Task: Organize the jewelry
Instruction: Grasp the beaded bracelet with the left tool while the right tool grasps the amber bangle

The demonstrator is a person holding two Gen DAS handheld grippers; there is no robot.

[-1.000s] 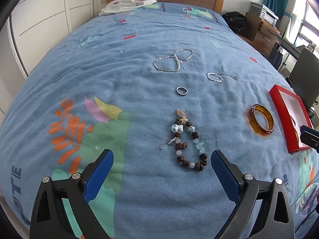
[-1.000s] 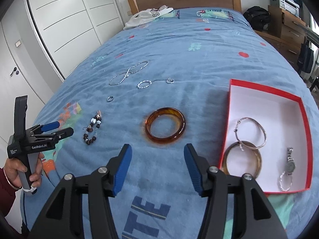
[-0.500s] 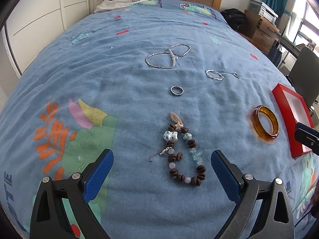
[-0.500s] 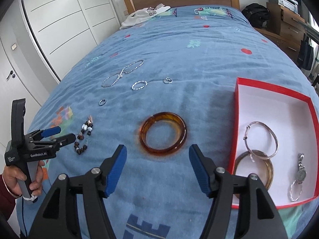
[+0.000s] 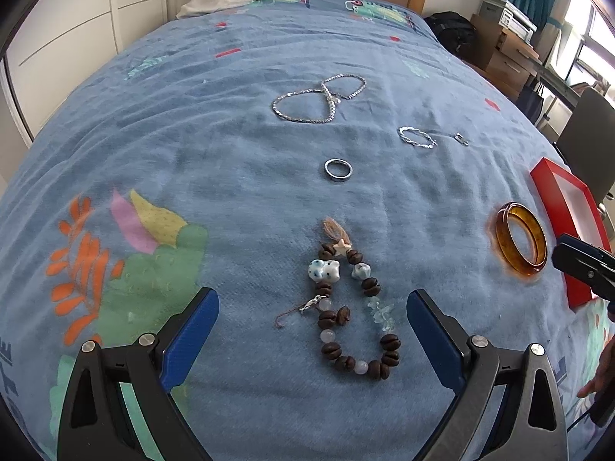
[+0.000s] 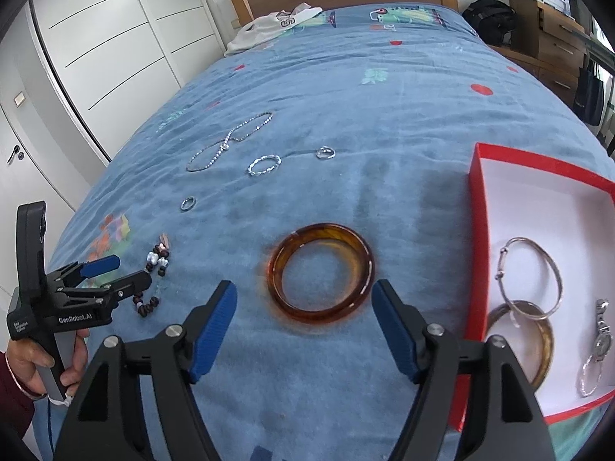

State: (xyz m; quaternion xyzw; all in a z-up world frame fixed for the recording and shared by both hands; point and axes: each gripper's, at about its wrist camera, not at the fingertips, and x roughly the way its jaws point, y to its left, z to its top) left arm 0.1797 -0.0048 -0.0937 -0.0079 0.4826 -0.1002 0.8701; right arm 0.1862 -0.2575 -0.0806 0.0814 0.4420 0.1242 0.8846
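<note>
A bracelet of brown and pale beads lies on the blue bedspread, just ahead of my open left gripper and between its blue fingers, untouched. The same left gripper shows in the right wrist view, held by a hand over the beads. An amber bangle lies flat in front of my right gripper. That gripper's jaws are opening and flank the bangle's near rim without pressing it. The red box at the right holds a silver bangle, a gold bangle and a watch.
Farther up the bed lie a silver chain, a plain ring, a twisted silver bracelet and a small ring. White clothing sits by the headboard. Wardrobe doors stand left, a desk and chair right.
Both grippers have come lower and closer to the bed. The beaded bracelet now sits between the left fingers. The right jaws have spread wider on either side of the amber bangle.
</note>
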